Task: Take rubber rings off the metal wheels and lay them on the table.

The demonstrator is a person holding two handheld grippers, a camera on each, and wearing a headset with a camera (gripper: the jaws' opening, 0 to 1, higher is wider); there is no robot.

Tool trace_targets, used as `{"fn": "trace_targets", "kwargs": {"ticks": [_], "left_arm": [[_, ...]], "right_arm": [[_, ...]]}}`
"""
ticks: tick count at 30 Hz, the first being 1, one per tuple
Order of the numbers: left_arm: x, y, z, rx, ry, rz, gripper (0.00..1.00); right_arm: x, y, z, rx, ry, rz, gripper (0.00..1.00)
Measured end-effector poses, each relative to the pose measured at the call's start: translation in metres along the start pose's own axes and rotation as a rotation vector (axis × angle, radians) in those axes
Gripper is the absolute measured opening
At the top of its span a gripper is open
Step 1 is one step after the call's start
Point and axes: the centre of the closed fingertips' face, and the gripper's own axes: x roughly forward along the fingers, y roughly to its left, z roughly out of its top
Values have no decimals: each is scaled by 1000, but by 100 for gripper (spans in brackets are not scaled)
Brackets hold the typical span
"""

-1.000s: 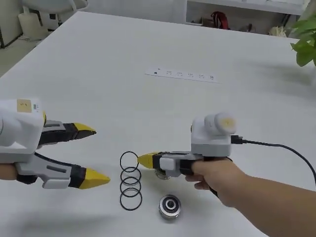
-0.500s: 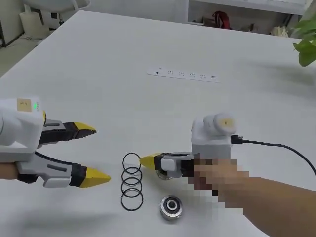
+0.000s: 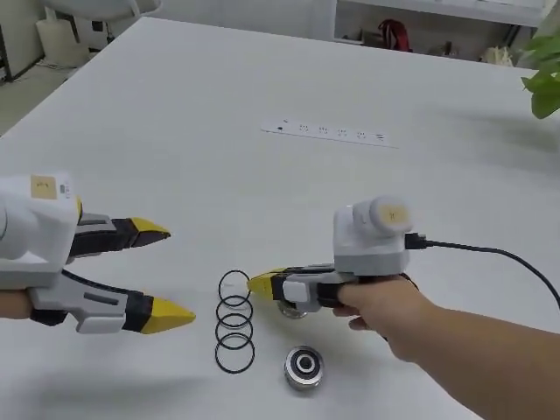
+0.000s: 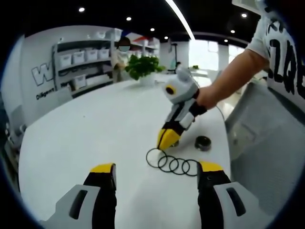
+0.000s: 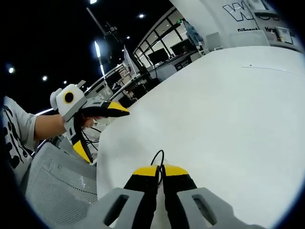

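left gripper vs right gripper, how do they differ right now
The left gripper has its jaws spread wide, while the right gripper has its jaws shut.
The left gripper holds nothing, while the right gripper pinches the edge of a rubber ring, the end one in a row of four.
The left gripper sits off to the side of that row, while the right gripper reaches it from above a metal wheel.
Both have yellow tips.
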Motion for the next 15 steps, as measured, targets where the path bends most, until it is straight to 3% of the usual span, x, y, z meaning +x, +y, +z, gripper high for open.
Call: {"fn": "trace_targets", "kwargs": {"ticks": [15], "left_arm": [[1,-2,-1,-1,6,-6,69]], "right_arm": [[0,1,-1,-61,30,-10,7]]}}
